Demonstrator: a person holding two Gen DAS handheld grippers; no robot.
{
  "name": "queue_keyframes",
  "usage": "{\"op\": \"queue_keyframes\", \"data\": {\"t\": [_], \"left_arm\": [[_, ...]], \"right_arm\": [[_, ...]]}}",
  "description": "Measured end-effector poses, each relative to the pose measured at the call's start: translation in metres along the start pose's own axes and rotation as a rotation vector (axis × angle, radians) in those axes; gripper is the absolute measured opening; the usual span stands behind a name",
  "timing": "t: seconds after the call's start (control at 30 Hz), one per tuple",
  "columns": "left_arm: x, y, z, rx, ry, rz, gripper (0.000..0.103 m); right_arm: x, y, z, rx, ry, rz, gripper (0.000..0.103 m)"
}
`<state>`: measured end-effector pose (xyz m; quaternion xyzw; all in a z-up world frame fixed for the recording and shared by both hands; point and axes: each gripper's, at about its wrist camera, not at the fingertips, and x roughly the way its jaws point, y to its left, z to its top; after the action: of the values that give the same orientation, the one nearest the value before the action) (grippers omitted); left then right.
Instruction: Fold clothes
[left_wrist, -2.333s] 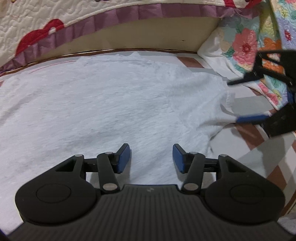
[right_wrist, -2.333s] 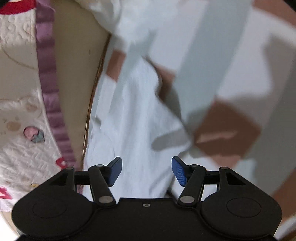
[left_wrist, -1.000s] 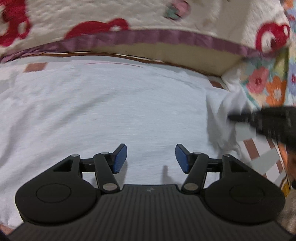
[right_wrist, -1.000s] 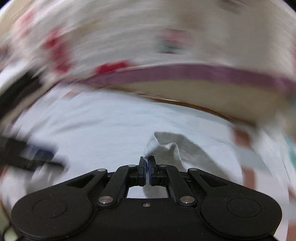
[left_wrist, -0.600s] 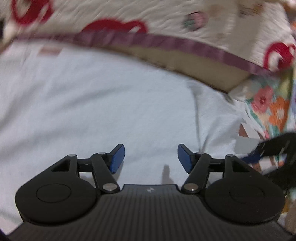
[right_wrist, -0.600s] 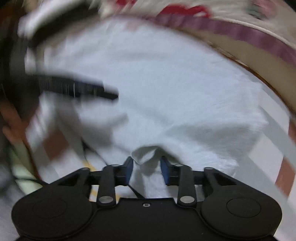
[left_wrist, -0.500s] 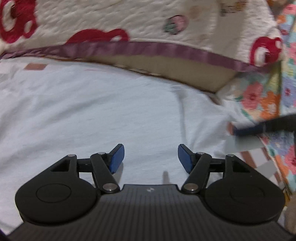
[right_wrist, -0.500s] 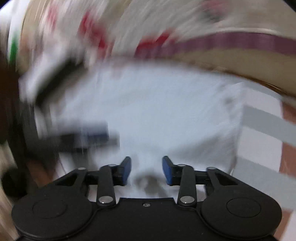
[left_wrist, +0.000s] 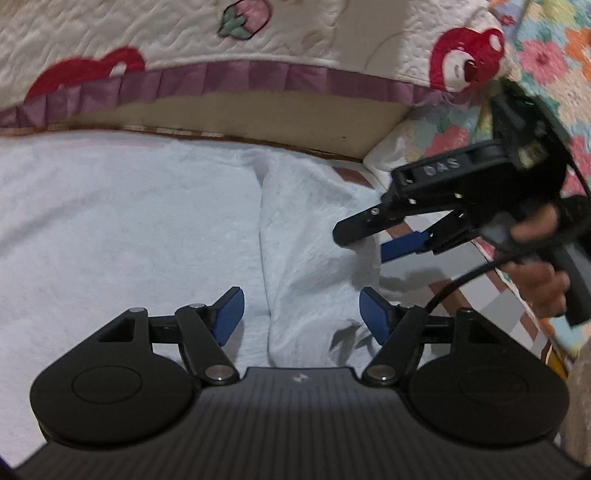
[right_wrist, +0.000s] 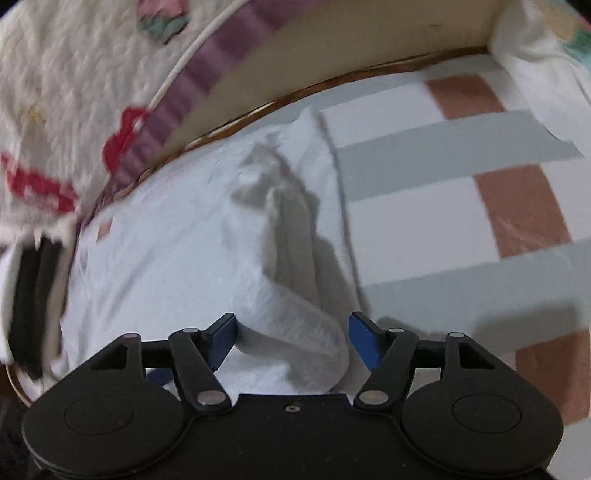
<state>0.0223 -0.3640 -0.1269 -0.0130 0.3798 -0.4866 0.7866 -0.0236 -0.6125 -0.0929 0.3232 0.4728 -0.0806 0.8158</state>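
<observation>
Both grippers' fingers opening, unloaded; white garment (left_wrist: 147, 221) folded edge (right_wrist: 295, 332) between right fingers.

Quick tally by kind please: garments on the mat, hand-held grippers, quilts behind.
White garment: 1
Hand-held grippers: 2, left and right, both opening, pressing on nothing
Quilts: 2, strawberry-print and floral
Total: 5
</observation>
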Motion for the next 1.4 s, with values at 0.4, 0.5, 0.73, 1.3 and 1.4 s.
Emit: {"op": "queue_keyframes", "data": {"t": [0.4,0.5,0.73,1.3,1.4], "left_arm": [[-0.025,0.013,0.009,-0.062,-0.151,0.027,0.07],[-0.023,0.006,0.007,-0.041,-0.138,0.006,0.071],[-0.014,0.011,-0.002,-0.162,-0.088,-0.1,0.071],[-0.015,0.025,-0.001,-0.137,-0.142,0.005,0.074],[-0.012,0.027,-0.002,-0.13,-0.13,0.013,0.074]], "right_arm": [[-0.052,-0.04,0.035,0.105,-0.207,0.212,0.005],[-0.054,-0.077,0.035,0.285,-0.229,0.288,0.005],[-0.036,-0.084,0.029,0.485,-0.186,0.413,0.005],[0.035,0.003,0.032,0.321,-0.007,0.511,0.011],[0.022,0.005,0.04,0.249,-0.04,0.51,0.038]]}}
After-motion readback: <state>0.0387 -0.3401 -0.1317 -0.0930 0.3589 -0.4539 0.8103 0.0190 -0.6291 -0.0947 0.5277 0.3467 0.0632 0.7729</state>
